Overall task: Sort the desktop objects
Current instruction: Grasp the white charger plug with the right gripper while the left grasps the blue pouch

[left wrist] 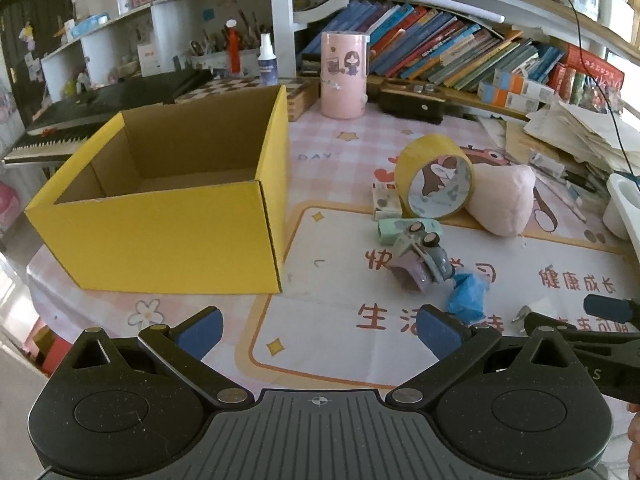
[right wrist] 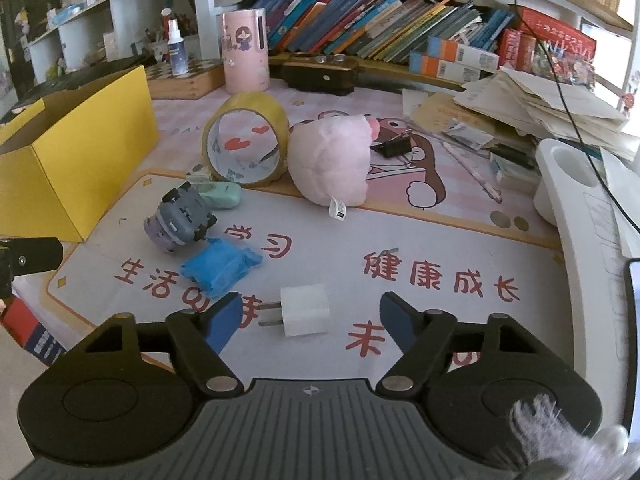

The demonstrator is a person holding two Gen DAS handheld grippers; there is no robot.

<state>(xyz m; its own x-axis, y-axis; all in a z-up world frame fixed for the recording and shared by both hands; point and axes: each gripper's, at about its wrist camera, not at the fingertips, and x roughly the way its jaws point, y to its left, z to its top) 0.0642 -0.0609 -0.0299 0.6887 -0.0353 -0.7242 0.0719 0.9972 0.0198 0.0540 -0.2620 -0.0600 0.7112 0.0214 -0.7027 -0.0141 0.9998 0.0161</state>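
An open, empty yellow cardboard box (left wrist: 160, 200) stands on the left of the desk mat; it also shows in the right wrist view (right wrist: 68, 160). Right of it lie a yellow tape roll (left wrist: 434, 178), a pink plush (left wrist: 506, 198), a mint eraser (left wrist: 400, 230), a grey toy car (left wrist: 424, 256) and a blue crumpled wrapper (left wrist: 468, 292). A white plug adapter (right wrist: 304, 310) lies between the open fingers of my right gripper (right wrist: 312, 320). My left gripper (left wrist: 320, 330) is open and empty, low over the mat in front of the box.
A pink cylinder holder (left wrist: 344, 74), a dark box (left wrist: 412, 102) and leaning books (left wrist: 440, 48) stand at the back. Paper stacks (right wrist: 540, 108), a binder clip (right wrist: 394, 146) and a white holder (right wrist: 568, 176) are at the right. A black keyboard (left wrist: 100, 108) lies behind the box.
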